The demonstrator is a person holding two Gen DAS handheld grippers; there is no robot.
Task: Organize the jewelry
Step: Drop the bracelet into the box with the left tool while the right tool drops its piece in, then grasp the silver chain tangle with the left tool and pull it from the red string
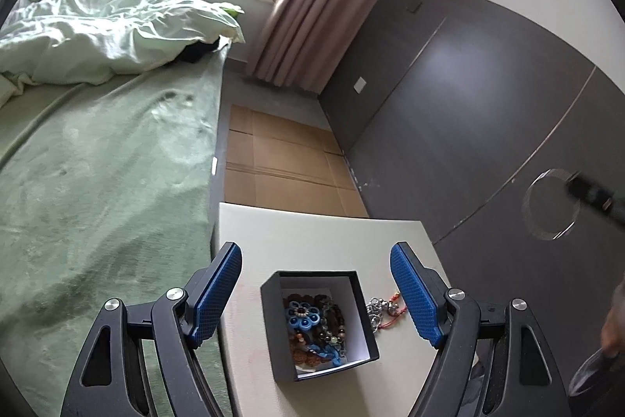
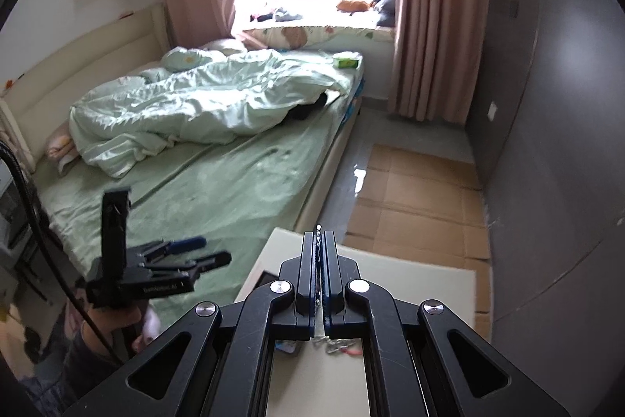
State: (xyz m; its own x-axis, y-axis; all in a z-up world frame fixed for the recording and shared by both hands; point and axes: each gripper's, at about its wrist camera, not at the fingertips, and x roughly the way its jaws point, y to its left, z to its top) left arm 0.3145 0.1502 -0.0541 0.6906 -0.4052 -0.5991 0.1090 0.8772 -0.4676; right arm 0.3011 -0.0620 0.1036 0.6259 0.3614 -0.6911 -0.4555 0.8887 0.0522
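The left tongs stand wide open above the pale tabletop, nothing between the blue pads; below them sits a dark open jewelry box holding beaded bracelets and a blue flower piece; just right of the box, on the tabletop, lies a silver chain with a red cord; the right tongs are closed on a thin silver chain strand that shows at the tips; a green bed lies beside the tabletop
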